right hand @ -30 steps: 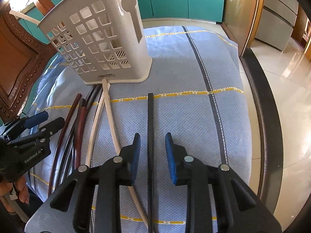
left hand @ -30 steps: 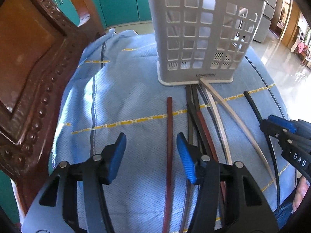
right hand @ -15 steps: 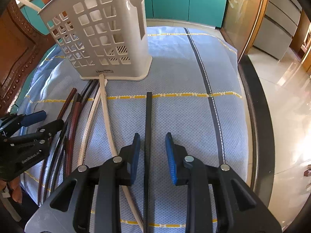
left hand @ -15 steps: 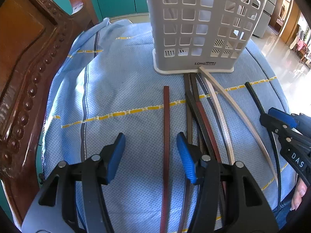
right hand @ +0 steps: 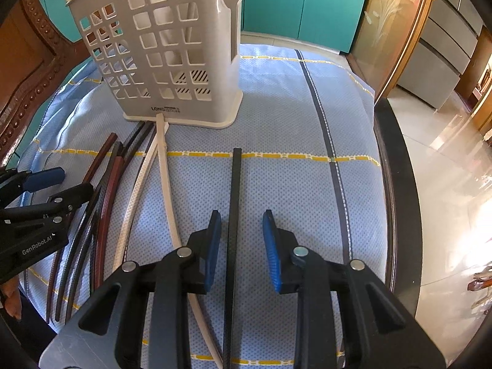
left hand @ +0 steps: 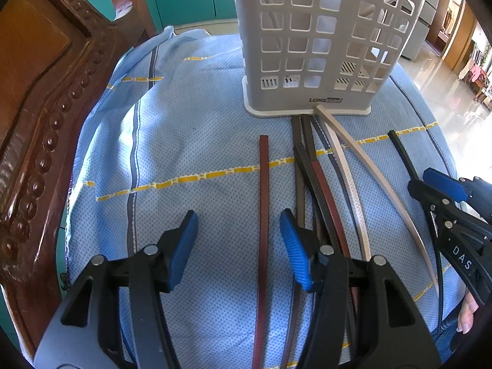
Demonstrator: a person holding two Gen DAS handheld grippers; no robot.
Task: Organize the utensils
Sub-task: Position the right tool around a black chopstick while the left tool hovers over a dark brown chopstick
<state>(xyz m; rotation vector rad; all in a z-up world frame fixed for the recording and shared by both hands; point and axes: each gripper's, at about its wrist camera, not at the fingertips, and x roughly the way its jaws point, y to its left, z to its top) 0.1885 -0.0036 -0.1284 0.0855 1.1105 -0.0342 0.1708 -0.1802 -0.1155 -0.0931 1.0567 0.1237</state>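
Note:
A white slotted utensil caddy stands upright on the blue cloth. A red-brown stick lies flat between the fingers of my left gripper, which is open and clear of it on both sides. Just to its right lies a bundle of dark and red sticks and two cream sticks. A black stick lies apart from them, between the fingers of my right gripper; its jaws stand narrowly apart and do not touch the stick. Each gripper shows in the other's view, the right gripper and the left gripper.
A carved wooden chair back rises along the left. The blue striped cloth covers the table, whose dark rim curves along the right with shiny floor beyond. Teal cabinets stand behind the caddy. A person's fingers show at the lower right.
The left view has drifted so the caddy sits a little higher and more central. The right gripper has rolled slightly. Both sticks lie where they were.

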